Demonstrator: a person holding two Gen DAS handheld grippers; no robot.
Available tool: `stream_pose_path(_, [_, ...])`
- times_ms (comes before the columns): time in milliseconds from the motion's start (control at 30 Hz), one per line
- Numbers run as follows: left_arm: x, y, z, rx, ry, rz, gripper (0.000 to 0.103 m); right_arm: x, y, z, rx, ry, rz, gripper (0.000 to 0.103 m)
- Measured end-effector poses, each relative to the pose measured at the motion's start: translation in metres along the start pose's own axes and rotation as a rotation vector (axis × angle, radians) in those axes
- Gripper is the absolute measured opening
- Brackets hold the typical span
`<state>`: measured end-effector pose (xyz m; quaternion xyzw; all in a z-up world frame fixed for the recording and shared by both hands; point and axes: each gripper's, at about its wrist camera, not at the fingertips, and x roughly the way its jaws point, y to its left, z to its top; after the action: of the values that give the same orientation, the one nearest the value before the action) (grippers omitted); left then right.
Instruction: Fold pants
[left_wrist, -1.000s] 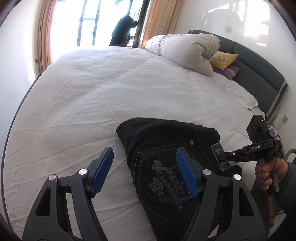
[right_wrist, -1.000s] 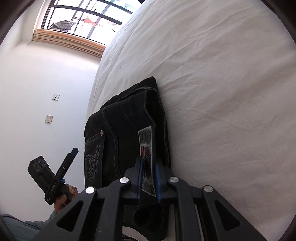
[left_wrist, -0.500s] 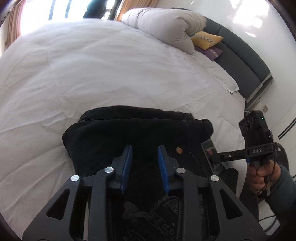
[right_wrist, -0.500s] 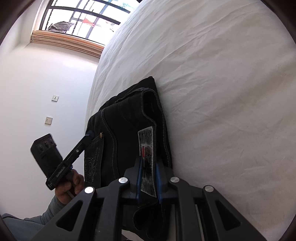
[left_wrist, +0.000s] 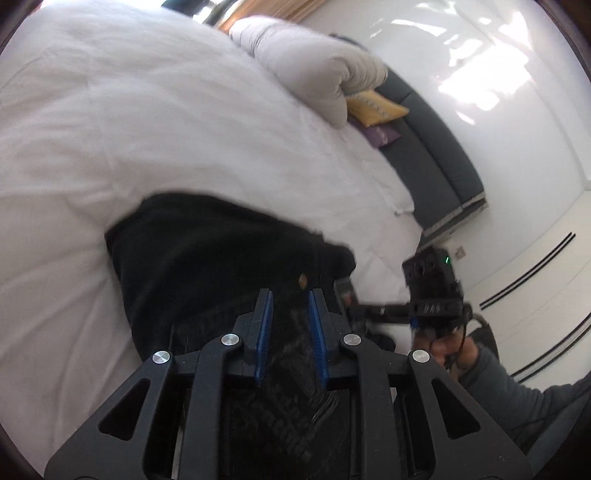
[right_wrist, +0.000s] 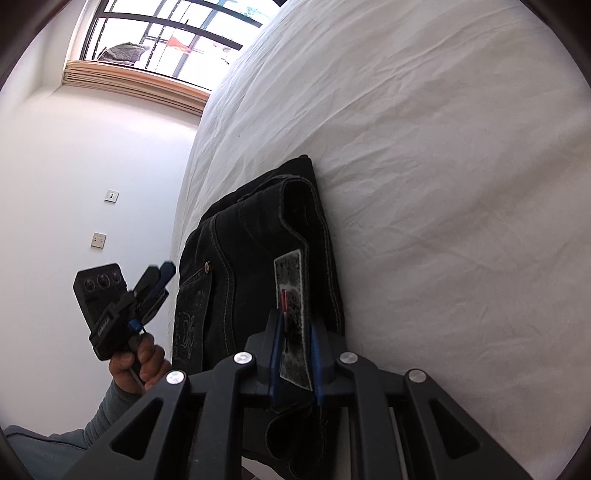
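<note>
Both grippers (left (left_wrist: 290, 301), right (right_wrist: 293, 325)) at black pants' (right_wrist: 255, 251) waistband

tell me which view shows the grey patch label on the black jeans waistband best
The right wrist view: the grey patch label runs sharp and nearly whole between that gripper's blue pads. In the left wrist view, only a small blurred sliver of it shows at the jeans' edge.

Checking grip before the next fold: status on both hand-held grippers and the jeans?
Left hand-held gripper just narrowed over the pocket, grip unclear. Right hand-held gripper clamped on waistband patch. Black jeans folded on bed. Nothing obstructing.
</note>
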<state>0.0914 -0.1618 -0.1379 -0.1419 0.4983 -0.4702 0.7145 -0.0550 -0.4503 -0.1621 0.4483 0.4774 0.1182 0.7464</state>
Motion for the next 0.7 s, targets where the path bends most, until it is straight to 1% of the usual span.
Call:
stream_pose_path(33, [0.008, 0.007, -0.010, -0.018, 0.037, 0.004, 0.020, 0.000, -0.002, 0.000, 0.007, 0.000, 0.007, 0.014])
stream_pose_path(67, [0.012, 0.020, -0.018, -0.063, 0.045, -0.021, 0.019, 0.001, -0.003, 0.000, 0.009, 0.003, 0.011, 0.014])
stream_pose_path(133, [0.005, 0.046, -0.021, -0.220, -0.008, -0.149, 0.020, 0.001, -0.003, 0.000, 0.008, 0.006, 0.008, 0.015])
stream_pose_path(167, [0.003, 0.053, -0.021, -0.284, -0.017, -0.191, 0.020, 0.000, -0.002, 0.000, 0.005, 0.009, 0.003, 0.015])
stream_pose_path(200, [0.000, 0.051, -0.020, -0.278, -0.010, -0.189, 0.020, 0.000, -0.002, 0.001, 0.003, 0.012, -0.002, 0.015])
stream_pose_path(267, [-0.004, 0.041, -0.021, -0.214, 0.008, -0.158, 0.020, 0.000, -0.002, 0.002, 0.004, 0.015, -0.008, 0.015])
stream_pose_path(300, [-0.010, 0.039, -0.024, -0.209, -0.005, -0.157, 0.020, -0.001, -0.002, 0.002, 0.006, 0.015, -0.010, 0.015])
stream_pose_path(367, [-0.021, 0.036, -0.034, -0.214, -0.025, -0.214, 0.020, 0.000, -0.001, 0.003, 0.007, 0.011, -0.016, 0.015])
stream_pose_path(433, [-0.020, 0.027, -0.050, -0.184, -0.010, -0.198, 0.020, 0.002, 0.001, 0.003, 0.010, 0.007, -0.020, 0.015])
stream_pose_path(500, [-0.019, 0.024, -0.068, -0.188, 0.000, -0.190, 0.020, 0.003, 0.002, 0.002, 0.015, 0.006, -0.018, 0.015])
stream_pose_path(567, [-0.027, 0.019, -0.079, -0.187, -0.022, -0.205, 0.020, 0.003, 0.002, 0.001, 0.020, 0.008, -0.016, 0.016])
stream_pose_path(633, [-0.033, 0.009, -0.086, -0.148, -0.015, -0.187, 0.020, 0.001, 0.001, -0.001, 0.013, 0.007, -0.019, 0.016])
stream_pose_path(700, [-0.040, -0.004, -0.091, -0.095, -0.014, -0.138, 0.020, 0.000, 0.001, -0.002, 0.019, 0.002, -0.019, 0.016])
